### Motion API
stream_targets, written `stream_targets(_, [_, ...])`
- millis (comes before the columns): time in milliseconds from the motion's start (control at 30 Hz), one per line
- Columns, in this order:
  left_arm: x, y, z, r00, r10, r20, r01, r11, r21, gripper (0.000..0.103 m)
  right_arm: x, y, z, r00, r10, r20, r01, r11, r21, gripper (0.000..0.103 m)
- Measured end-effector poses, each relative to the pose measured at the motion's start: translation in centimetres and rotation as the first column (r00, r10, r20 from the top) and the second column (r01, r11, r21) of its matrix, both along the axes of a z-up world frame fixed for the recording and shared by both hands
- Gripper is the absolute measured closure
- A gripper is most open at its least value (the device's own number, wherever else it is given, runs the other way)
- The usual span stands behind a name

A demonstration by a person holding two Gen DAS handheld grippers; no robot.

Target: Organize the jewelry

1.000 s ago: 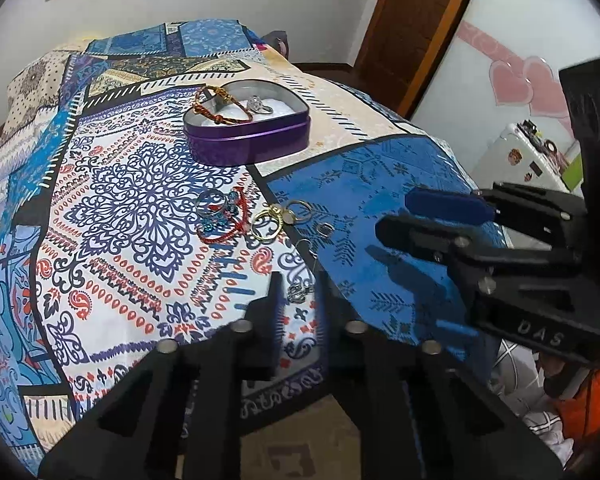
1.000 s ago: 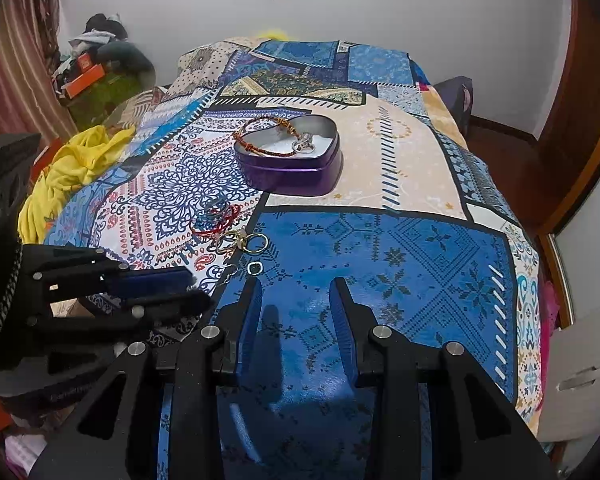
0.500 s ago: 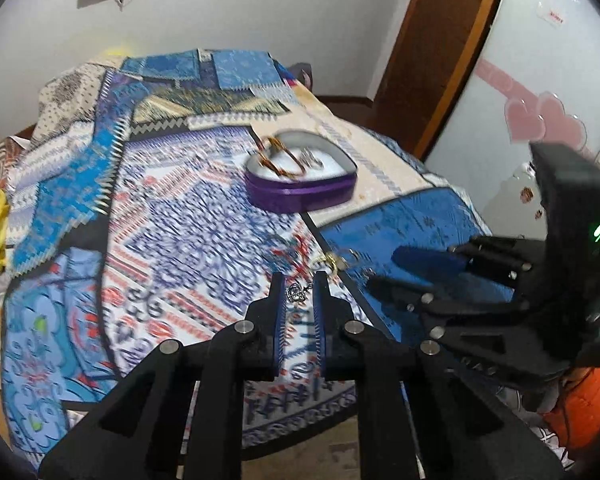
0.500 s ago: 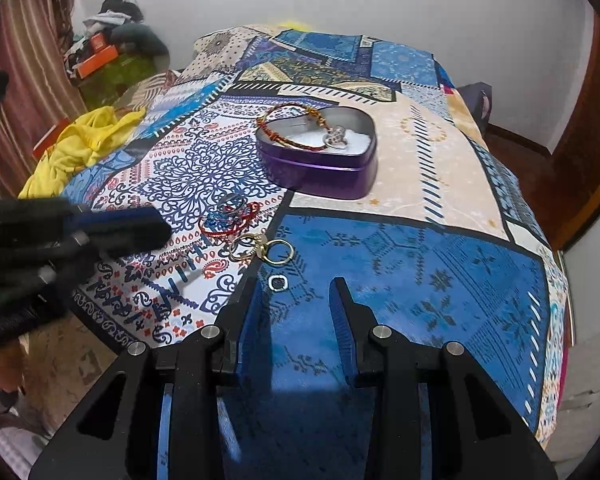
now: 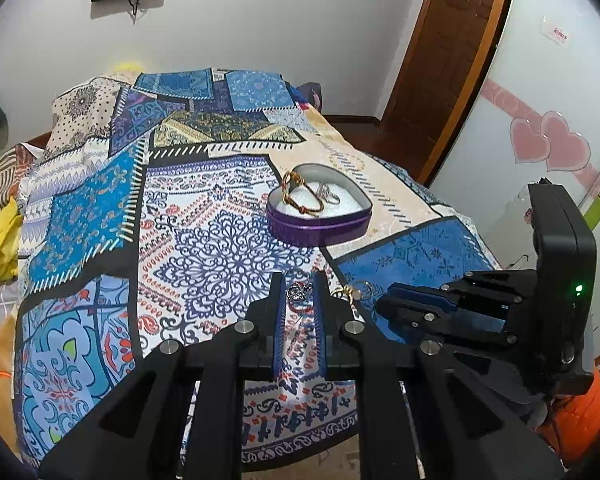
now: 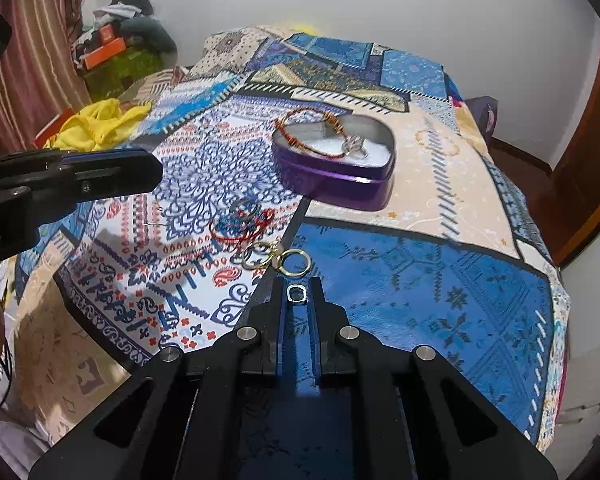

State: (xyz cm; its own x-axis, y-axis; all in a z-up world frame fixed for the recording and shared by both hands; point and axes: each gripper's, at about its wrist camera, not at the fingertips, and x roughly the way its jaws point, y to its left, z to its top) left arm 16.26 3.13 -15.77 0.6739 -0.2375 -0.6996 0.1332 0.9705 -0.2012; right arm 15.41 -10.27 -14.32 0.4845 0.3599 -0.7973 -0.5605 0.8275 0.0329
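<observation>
A purple heart-shaped tin (image 5: 320, 232) (image 6: 332, 176) stands on the patterned bedspread, holding a brown cord bracelet (image 5: 300, 196) and a silver ring (image 6: 356, 146). Nearer lie a red bracelet (image 6: 236, 230), gold rings (image 6: 294, 262) and a small square silver ring (image 6: 297, 294). My left gripper (image 5: 298, 294) is narrowly parted around a silver charm (image 5: 296, 291); I cannot tell if it grips it. My right gripper (image 6: 297, 294) is narrowly parted around the square ring and also shows in the left wrist view (image 5: 416, 304).
The bed's near edge drops off just below both grippers. Yellow cloth (image 6: 96, 126) and clutter lie at the left. A wooden door (image 5: 452, 52) and a white cabinet with pink hearts (image 5: 548, 144) stand at the right.
Both grippers have moved forward over the bed toward the loose jewelry. The right jaws have narrowed around the square ring. The left jaws stay narrow, now around the silver charm.
</observation>
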Motion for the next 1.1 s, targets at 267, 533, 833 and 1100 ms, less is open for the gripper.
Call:
stream_targets(267, [0.9, -0.2, 1.9, 0.999, -0.002, 0.053, 0.002, 1.0, 0.003, 0.091, 0.8, -1.0, 3.5, 0.996, -0.053, 0.074, 0.048, 0.996, 0.071, 0.094])
stream_targets(533, [2.3, -0.5, 3.9, 0.994, -0.009, 0.107, 0.008, 1.0, 0.01, 0.091, 2.2, -1.5, 6.1, 0.986, -0.097, 0.138, 0.078, 0.987, 0.138, 0.094])
stream_targets(833, [4.3, -1.0, 5.3, 0.987, -0.021, 0.16, 0.019, 1.0, 0.014, 0.091, 3.6, -1.8, 7.6, 0.975, -0.124, 0.182, 0.09, 0.979, 0.184, 0.094])
stream_targets(1100, [6.3, -1.2, 5.3, 0.985, -0.027, 0.169, 0.026, 1.0, 0.004, 0.091, 4.5, -1.8, 7.6, 0.974, -0.125, 0.187, 0.087, 0.976, 0.199, 0.094])
